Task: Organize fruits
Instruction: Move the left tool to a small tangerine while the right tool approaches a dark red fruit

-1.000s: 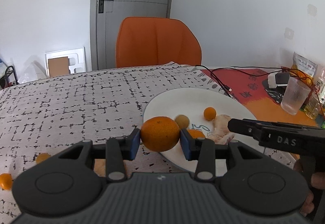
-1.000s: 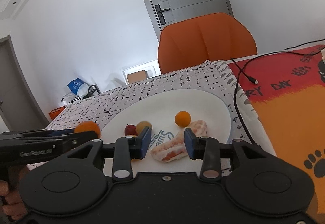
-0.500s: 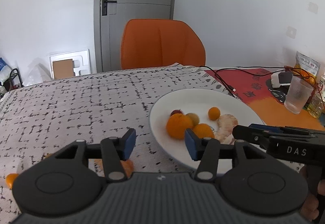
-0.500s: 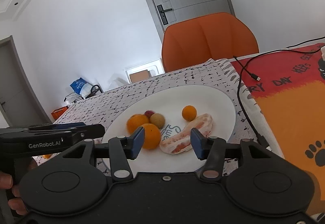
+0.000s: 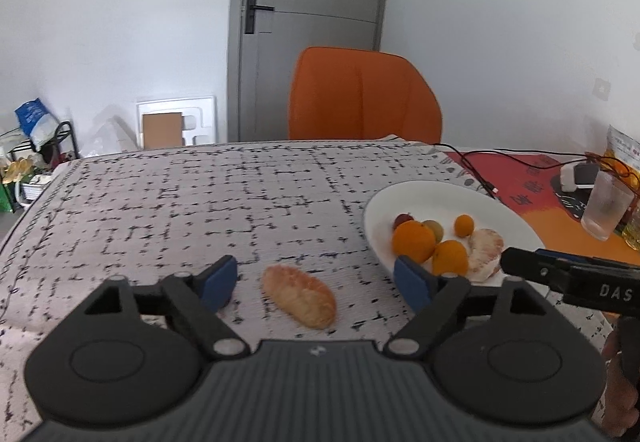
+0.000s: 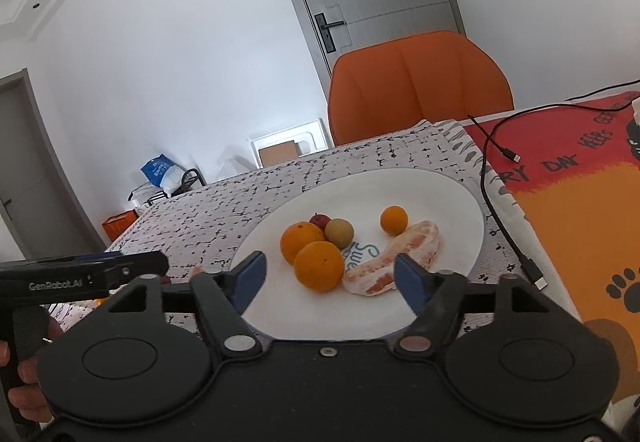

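With both the left gripper (image 5: 316, 282) and right gripper (image 6: 329, 274) empty and opening, the peeled citrus segment (image 5: 299, 296) on the tablecloth beside the plate's (image 5: 436, 193) near-left edge may get squashed if clamped hard.

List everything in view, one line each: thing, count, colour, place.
plate: one, white, on the patterned cloth.
oranges: two, orange, side by side on the plate.
small orange fruit: one, orange, farther back on the plate.
red fruit: one, behind the oranges.
tan fruit: one, beside the red fruit.
peeled segments: one on the plate, one on the cloth.
chair: one, orange, behind the table.
cable: one, black, right of the plate.
glass: one, clear, far right.
left gripper: opening, nothing gripped.
right gripper: opening, nothing gripped.
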`<state>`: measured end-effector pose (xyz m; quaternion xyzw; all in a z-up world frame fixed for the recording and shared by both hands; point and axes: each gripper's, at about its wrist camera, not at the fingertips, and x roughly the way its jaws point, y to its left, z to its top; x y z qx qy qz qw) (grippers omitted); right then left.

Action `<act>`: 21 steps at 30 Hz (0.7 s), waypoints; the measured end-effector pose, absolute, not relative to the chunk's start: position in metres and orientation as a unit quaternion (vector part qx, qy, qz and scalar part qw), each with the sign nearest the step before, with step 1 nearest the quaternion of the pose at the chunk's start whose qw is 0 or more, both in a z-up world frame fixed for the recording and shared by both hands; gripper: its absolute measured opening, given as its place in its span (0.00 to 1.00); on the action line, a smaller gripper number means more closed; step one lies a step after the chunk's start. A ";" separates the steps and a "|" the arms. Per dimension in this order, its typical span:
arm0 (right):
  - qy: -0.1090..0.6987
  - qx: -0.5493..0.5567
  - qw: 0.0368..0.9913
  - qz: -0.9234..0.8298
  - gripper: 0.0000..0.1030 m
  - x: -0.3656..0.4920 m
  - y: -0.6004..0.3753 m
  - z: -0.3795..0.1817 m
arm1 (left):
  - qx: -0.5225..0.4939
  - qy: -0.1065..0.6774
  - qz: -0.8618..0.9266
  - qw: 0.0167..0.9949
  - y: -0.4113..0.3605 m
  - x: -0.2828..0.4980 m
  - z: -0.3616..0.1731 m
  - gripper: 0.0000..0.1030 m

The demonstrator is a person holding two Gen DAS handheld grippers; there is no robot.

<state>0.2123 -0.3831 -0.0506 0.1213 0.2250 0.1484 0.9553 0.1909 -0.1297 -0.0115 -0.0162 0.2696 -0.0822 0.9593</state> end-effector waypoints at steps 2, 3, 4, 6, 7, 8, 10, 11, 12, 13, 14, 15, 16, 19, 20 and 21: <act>0.225 0.121 0.955 0.148 0.74 0.211 -0.381 -0.050 | -0.013 0.271 -0.074 0.960 -0.126 0.189 -0.012 0.86; 0.226 0.121 0.955 0.148 0.75 0.211 -0.379 -0.050 | -0.013 0.271 -0.071 0.960 -0.124 0.187 -0.011 0.86; 0.227 0.121 0.955 0.147 0.80 0.210 -0.378 -0.049 | -0.013 0.270 -0.069 0.960 -0.121 0.185 -0.011 0.87; 0.223 0.120 0.956 0.145 0.89 0.208 -0.374 -0.048 | -0.019 0.266 -0.064 0.962 -0.115 0.181 -0.010 0.91; 0.220 0.120 0.958 0.143 0.95 0.207 -0.373 -0.047 | -0.024 0.261 -0.061 0.963 -0.112 0.179 -0.009 0.94; 0.216 0.120 0.958 0.142 0.99 0.205 -0.372 -0.047 | -0.029 0.256 -0.057 0.965 -0.108 0.176 -0.009 0.96; 0.214 0.123 0.958 0.144 1.00 0.204 -0.369 -0.045 | -0.038 0.254 -0.047 0.965 -0.101 0.173 -0.008 1.00; 0.214 0.125 0.958 0.146 1.00 0.203 -0.368 -0.045 | -0.041 0.254 -0.043 0.965 -0.098 0.172 -0.007 1.00; 0.215 0.126 0.957 0.147 1.00 0.202 -0.366 -0.044 | -0.043 0.255 -0.039 0.965 -0.094 0.171 -0.007 1.00; 0.216 0.126 0.957 0.147 1.00 0.202 -0.364 -0.044 | -0.044 0.257 -0.035 0.965 -0.091 0.171 -0.006 1.00; 0.217 0.125 0.957 0.147 1.00 0.201 -0.363 -0.044 | -0.045 0.258 -0.032 0.964 -0.088 0.169 -0.006 1.00; 0.218 0.124 0.957 0.147 1.00 0.201 -0.361 -0.044 | -0.046 0.258 -0.033 0.964 -0.085 0.168 -0.006 1.00; 0.219 0.124 0.957 0.148 1.00 0.201 -0.359 -0.044 | -0.047 0.258 -0.033 0.964 -0.082 0.167 -0.006 1.00; 0.220 0.121 0.956 0.151 1.00 0.200 -0.353 -0.044 | -0.051 0.260 -0.028 0.964 -0.075 0.163 -0.006 1.00; 0.221 0.120 0.956 0.152 1.00 0.200 -0.351 -0.043 | -0.053 0.260 -0.027 0.964 -0.072 0.161 -0.006 1.00; 0.221 0.118 0.956 0.154 1.00 0.199 -0.348 -0.043 | -0.055 0.260 -0.025 0.964 -0.069 0.160 -0.006 1.00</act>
